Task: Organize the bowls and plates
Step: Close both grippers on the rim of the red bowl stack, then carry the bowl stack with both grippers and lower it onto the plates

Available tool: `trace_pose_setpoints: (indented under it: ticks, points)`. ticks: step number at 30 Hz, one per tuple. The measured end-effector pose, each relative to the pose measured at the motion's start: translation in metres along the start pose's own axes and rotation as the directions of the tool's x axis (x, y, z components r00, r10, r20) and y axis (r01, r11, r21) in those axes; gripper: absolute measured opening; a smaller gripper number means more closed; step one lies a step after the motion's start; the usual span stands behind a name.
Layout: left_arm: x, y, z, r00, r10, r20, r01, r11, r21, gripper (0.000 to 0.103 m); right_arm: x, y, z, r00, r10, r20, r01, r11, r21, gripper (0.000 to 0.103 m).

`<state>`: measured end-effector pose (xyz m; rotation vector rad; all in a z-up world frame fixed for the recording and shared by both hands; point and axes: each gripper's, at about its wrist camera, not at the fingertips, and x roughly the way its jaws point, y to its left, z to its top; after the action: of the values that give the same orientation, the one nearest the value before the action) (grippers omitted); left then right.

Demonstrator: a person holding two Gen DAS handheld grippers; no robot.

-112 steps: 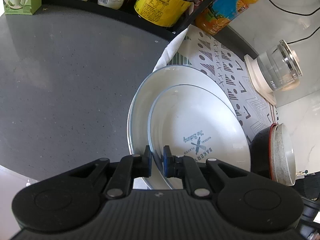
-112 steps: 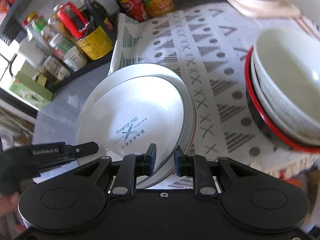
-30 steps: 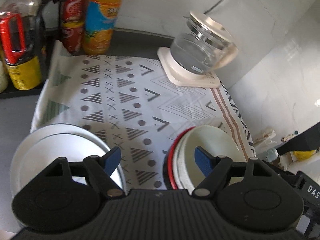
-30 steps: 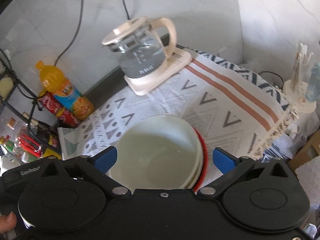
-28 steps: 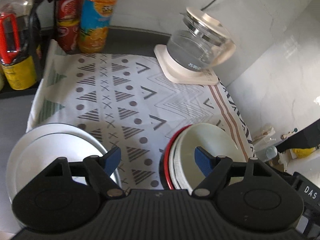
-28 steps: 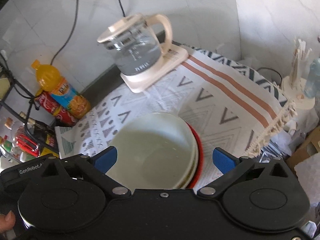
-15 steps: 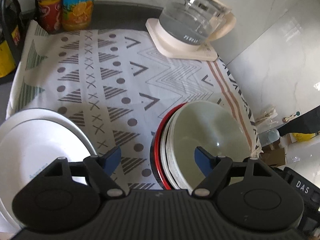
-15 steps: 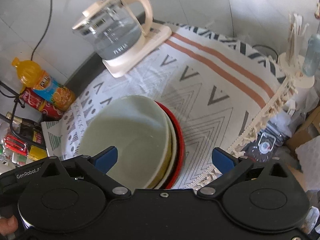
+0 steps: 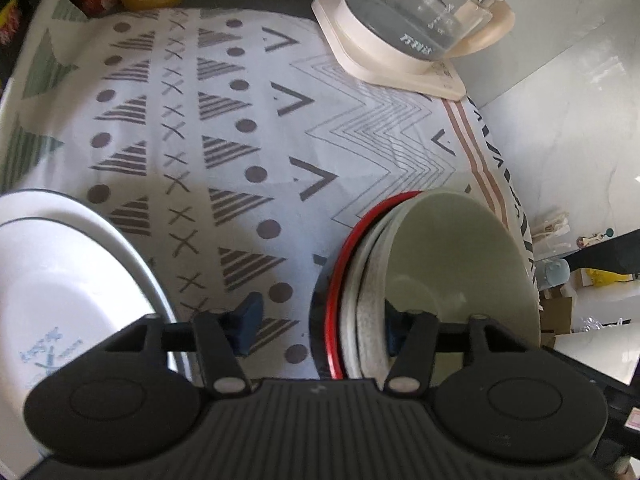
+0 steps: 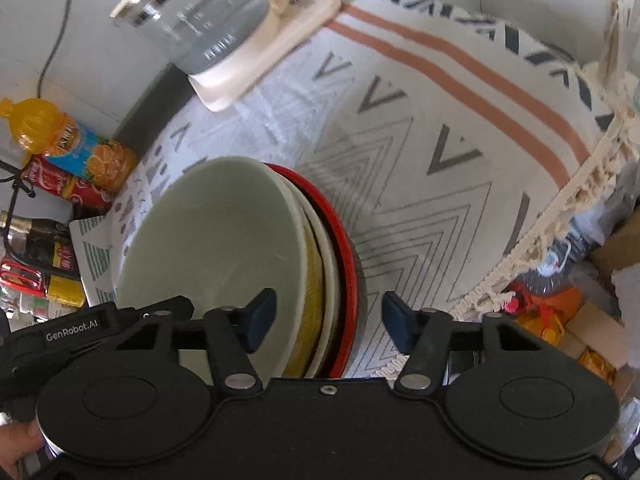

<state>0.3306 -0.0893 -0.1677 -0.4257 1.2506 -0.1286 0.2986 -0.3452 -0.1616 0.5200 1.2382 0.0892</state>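
The bowls (image 9: 448, 264) sit nested on the cloth (image 9: 240, 120), right of the plates (image 9: 60, 288). Both grippers straddle opposite sides of the stack's rims, left gripper (image 9: 320, 322) and right gripper (image 10: 328, 322), their jaws closing but not yet clamped. If the pads catch only some rims, or one side bites first, I think the stack could tilt and bowls slide apart.

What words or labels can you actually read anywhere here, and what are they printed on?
"GenRobot.AI": white lettering on the black body of the left gripper, seen in the right wrist view.
Blue print on the white plate: too blurred to read.
White print on the glass kettle: too blurred to read.
Labels on the orange juice bottle and red can: blurred, not readable.
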Motion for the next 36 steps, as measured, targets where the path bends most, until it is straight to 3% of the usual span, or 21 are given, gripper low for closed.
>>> trace_pose_setpoints:
  ticks: [8, 18, 36]
  points:
    - [0.015, -0.004, 0.005, 0.998, -0.022, -0.051, 0.022, 1.000, -0.007, 0.027, 0.007, 0.004, 0.001, 0.999, -0.028, -0.037, 0.025, 0.997, -0.076, 0.033]
    - [0.012, -0.004, 0.007, 0.999, 0.001, -0.035, -0.001, 1.000, 0.007, 0.026, -0.001, 0.015, 0.001, 1.000, -0.013, -0.022, 0.011, 0.994, -0.105, 0.029]
    - [-0.066, 0.024, 0.018, 0.994, -0.001, 0.113, 0.004, 1.000, -0.022, 0.026, -0.024, 0.088, 0.000, 0.996, 0.073, 0.048, -0.062, 0.977, -0.203, 0.030]
